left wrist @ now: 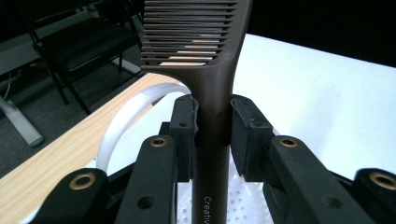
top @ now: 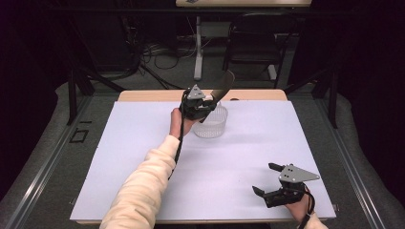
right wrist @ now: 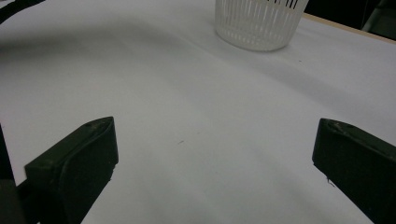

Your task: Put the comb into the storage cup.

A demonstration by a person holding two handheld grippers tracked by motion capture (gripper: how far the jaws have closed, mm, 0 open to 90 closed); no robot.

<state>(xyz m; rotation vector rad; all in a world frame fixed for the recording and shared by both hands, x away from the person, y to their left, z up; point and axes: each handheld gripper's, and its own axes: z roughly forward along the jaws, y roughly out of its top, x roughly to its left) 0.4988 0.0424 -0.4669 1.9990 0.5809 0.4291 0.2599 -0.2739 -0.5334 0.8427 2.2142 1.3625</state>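
Observation:
A dark brown comb (left wrist: 212,70) stands clamped by its handle between the pads of my left gripper (left wrist: 212,123), its teeth at the top. In the high view that left gripper (top: 206,106) hovers over the rim of a white slotted basket (top: 212,126) at the table's far middle, and the comb (top: 223,87) sticks up and to the right above it. The basket's rim (left wrist: 121,121) and perforated bottom lie just under the jaws. My right gripper (top: 263,179) rests low near the front right of the table, jaws wide apart and bare; it faces the basket (right wrist: 257,23) across the white sheet.
A white sheet (top: 143,157) covers the wooden table (top: 143,95), whose bare edge runs along the far side. Beyond it stand a black chair (top: 255,40) and a desk leg with cables on the floor. A cream-sleeved forearm (top: 143,186) crosses the table's left half.

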